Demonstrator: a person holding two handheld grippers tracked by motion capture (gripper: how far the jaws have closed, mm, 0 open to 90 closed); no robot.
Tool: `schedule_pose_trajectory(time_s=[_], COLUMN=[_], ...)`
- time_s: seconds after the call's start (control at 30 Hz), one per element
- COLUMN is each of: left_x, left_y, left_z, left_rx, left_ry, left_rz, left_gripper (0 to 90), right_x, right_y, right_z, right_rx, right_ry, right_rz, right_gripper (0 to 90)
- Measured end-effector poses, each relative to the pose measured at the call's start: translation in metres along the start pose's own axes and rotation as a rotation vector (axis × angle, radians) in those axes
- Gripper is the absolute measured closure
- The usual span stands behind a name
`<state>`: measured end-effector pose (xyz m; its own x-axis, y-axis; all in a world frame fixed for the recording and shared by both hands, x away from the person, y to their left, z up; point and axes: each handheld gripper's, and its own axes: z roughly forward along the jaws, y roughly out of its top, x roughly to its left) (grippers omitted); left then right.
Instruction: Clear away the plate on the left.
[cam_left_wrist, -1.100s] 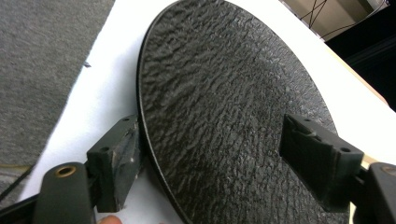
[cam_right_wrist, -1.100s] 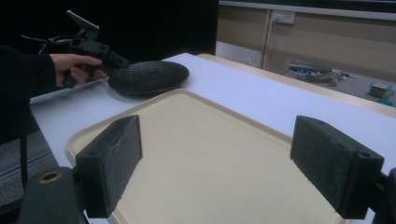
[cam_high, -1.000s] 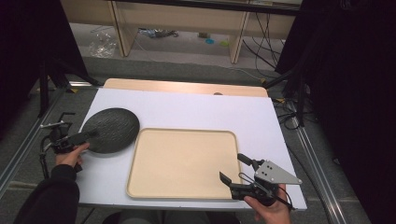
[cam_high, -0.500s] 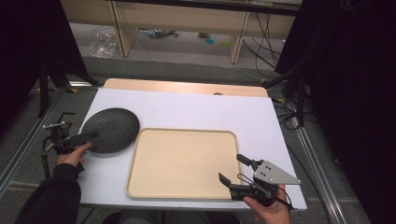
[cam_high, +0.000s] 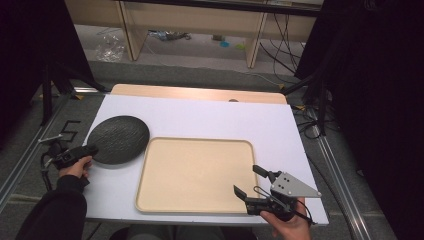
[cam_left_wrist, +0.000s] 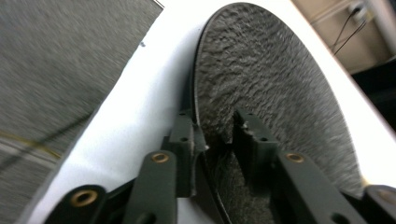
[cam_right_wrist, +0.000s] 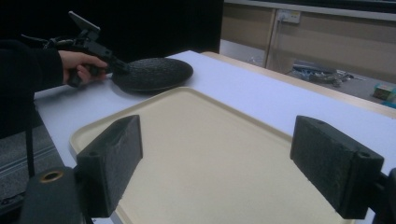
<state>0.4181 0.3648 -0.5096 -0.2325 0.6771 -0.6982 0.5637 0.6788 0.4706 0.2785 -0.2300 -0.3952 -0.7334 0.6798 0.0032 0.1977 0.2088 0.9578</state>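
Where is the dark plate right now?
In the high view the dark plate lies on the white table's left side, just left of the beige tray, its near-left rim pinched by the left gripper.

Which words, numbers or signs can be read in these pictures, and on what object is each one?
"5": a dark mark on the grey floor, left of the table; it looks like this digit, though it may be only tape.
No text can be read on the plate, the tray or the two grippers.
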Motion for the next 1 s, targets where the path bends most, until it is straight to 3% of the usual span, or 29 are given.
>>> schedule_pose_trajectory(time_s=[0.17,0.27,0.3,0.37,0.43,0.47,0.6,0.63,0.67,0.77,0.9,1.0], left_x=[0.004,0.004,0.004,0.003,0.002,0.002,0.003,0.005,0.005,0.000,-0.005,-0.006], left_y=[0.002,0.003,0.003,0.005,0.005,0.006,0.007,0.006,0.007,0.007,0.008,0.008], left_z=[-0.003,-0.006,-0.007,-0.009,-0.011,-0.012,-0.013,-0.013,-0.014,-0.016,-0.018,-0.017], left_rx=[0.021,0.016,0.003,-0.007,-0.003,-0.010,0.005,-0.009,-0.016,-0.045,-0.046,-0.043], left_ry=[-0.038,-0.060,-0.090,-0.110,-0.112,-0.140,-0.139,-0.177,-0.184,-0.200,-0.195,-0.208], left_rz=[-0.074,-0.095,-0.105,-0.100,-0.107,-0.138,-0.148,-0.164,-0.172,-0.160,-0.134,-0.138], left_gripper=[76.0,77.8,80.0,81.4,82.0,83.8,84.8,84.8,85.4,87.2,87.4,87.4], right_x=[0.000,0.000,0.000,0.000,0.000,0.000,0.001,0.001,0.000,-0.001,0.000,-0.001], right_y=[0.001,0.000,0.001,0.000,0.000,0.002,0.001,0.001,0.001,0.000,0.000,0.002], right_z=[0.000,0.001,0.000,0.001,0.001,-0.001,0.001,0.001,0.001,0.001,0.001,-0.001], right_rx=[0.003,-0.001,0.014,-0.003,-0.002,0.029,0.013,0.013,0.005,-0.002,0.005,0.022], right_ry=[-0.013,-0.010,-0.008,-0.017,-0.017,-0.009,-0.004,-0.004,-0.007,-0.011,-0.007,-0.010], right_rz=[-0.010,-0.009,0.000,-0.007,-0.008,-0.004,0.000,0.000,-0.003,-0.013,-0.002,-0.014], right_gripper=[17.9,18.0,17.9,17.9,17.9,17.9,18.0,17.9,17.9,17.9,17.9,17.9])
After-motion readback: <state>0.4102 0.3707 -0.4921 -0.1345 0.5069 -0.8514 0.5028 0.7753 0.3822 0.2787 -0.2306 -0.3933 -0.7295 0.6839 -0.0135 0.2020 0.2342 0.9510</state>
